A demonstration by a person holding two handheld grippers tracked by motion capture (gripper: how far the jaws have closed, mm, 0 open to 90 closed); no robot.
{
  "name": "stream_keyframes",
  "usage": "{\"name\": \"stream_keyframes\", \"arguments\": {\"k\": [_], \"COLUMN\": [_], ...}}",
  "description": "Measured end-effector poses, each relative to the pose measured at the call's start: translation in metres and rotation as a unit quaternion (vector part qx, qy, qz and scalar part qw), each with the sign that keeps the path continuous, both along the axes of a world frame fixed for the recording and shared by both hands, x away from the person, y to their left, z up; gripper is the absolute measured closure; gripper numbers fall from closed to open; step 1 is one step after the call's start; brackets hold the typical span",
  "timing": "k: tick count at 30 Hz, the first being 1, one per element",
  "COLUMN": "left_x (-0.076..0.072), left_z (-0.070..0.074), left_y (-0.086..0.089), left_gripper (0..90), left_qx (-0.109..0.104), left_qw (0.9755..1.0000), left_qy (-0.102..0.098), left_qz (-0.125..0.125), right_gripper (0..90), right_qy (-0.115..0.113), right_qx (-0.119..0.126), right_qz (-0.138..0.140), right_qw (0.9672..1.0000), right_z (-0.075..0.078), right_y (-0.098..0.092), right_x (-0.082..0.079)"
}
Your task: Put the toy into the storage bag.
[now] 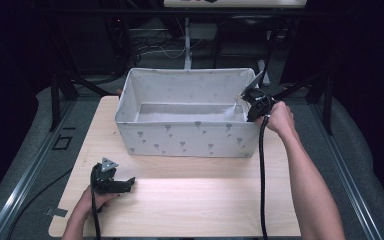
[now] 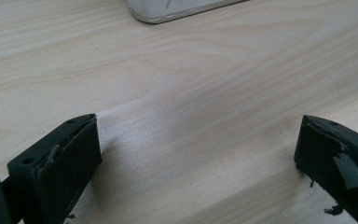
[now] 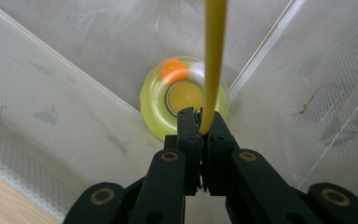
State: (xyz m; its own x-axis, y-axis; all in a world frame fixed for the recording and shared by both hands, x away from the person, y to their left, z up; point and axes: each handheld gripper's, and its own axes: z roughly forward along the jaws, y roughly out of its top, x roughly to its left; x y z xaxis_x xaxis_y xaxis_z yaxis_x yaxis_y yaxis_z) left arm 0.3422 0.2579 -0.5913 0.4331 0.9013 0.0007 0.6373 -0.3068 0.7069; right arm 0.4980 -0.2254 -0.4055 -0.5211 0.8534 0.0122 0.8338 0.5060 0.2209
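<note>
Right gripper [image 1: 254, 106]: over the box's [image 1: 187, 140] right end, held by the right hand [image 1: 280, 119], nose pointing down into the corner; in the right gripper view [image 3: 200, 122] its jaws are clenched on a thin yellow strip [image 3: 213, 56]
Strip: pinched at its lower end between the jaws, running straight up out of the frame's top edge
Roll [image 3: 182, 95]: a yellow ring with an orange and a white patch on it, blurred, lying low in the box's corner right under the jaws; the strip looks as if it comes off this roll, but the blur keeps me from being sure
Box: pale fabric with small grey prints, standing at the far half of the table [image 1: 190, 200], open on top
Left gripper [image 1: 125, 184]: lying low on the table's near left, in the left hand [image 1: 94, 200], well apart from the box; in the left gripper view [image 2: 196, 158] its jaws stand wide, released, with bare wood between them
Box corner [image 2: 168, 11]: seen at the top of the left gripper view, resting on the wood
</note>
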Motion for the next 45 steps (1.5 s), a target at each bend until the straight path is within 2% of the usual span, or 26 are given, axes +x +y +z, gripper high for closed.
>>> {"name": "stream_keyframes", "arguments": {"k": [3, 8, 10, 12, 16, 23, 25, 26, 30, 36, 41, 45], "left_x": [0.000, 0.000, 0.000, 0.000, 0.000, 0.000, 0.000, 0.000, 0.000, 0.000, 0.000, 0.000], "left_z": [0.000, 0.000, 0.000, 0.000, 0.000, 0.000, 0.000, 0.000, 0.000, 0.000, 0.000, 0.000], "left_y": [0.000, 0.000, 0.000, 0.000, 0.000, 0.000, 0.000, 0.000, 0.000, 0.000, 0.000, 0.000], "left_gripper": [0.3, 0.3, 0.3, 0.3, 0.3, 0.3, 0.3, 0.3, 0.4, 0.3, 0.4, 0.4], "left_qx": [0.000, 0.000, 0.000, 0.000, 0.000, 0.000, 0.000, 0.000, 0.000, 0.000, -0.001, 0.000], "left_qw": [1.0000, 1.0000, 1.0000, 1.0000, 1.0000, 1.0000, 1.0000, 1.0000, 1.0000, 1.0000, 1.0000, 1.0000], "left_qy": [0.000, 0.000, 0.000, 0.000, 0.000, 0.000, 0.000, 0.000, -0.003, -0.002, -0.002, -0.002], "left_qz": [0.000, 0.000, 0.000, 0.000, 0.000, 0.000, 0.000, 0.000, 0.002, 0.002, 0.002, 0.002], "right_gripper": [85.6, 81.0, 74.1, 67.1, 55.5, 36.7, 31.5, 29.2, 21.4, 15.2, 11.4, 6.9], "right_qy": [-0.004, -0.017, -0.026, -0.022, -0.037, -0.075, -0.079, -0.089, -0.104, -0.125, -0.138, -0.143], "right_qx": [0.006, 0.012, 0.018, 0.018, 0.030, 0.030, 0.029, 0.033, 0.035, 0.037, 0.042, 0.046], "right_qz": [-0.005, -0.005, -0.005, 0.002, 0.006, 0.017, 0.023, 0.023, 0.037, 0.066, 0.092, 0.112], "right_qw": [1.0000, 0.9998, 0.9995, 0.9996, 0.9988, 0.9966, 0.9962, 0.9952, 0.9933, 0.9892, 0.9853, 0.9823], "right_z": [0.004, 0.018, 0.023, 0.030, 0.043, 0.068, 0.073, 0.077, 0.089, 0.104, 0.111, 0.110], "right_y": [-0.001, -0.005, -0.006, -0.006, -0.006, 0.001, 0.003, 0.006, 0.012, 0.026, 0.037, 0.044], "right_x": [-0.001, -0.004, -0.006, -0.008, -0.013, -0.027, -0.032, -0.035, -0.047, -0.067, -0.086, -0.099]}}
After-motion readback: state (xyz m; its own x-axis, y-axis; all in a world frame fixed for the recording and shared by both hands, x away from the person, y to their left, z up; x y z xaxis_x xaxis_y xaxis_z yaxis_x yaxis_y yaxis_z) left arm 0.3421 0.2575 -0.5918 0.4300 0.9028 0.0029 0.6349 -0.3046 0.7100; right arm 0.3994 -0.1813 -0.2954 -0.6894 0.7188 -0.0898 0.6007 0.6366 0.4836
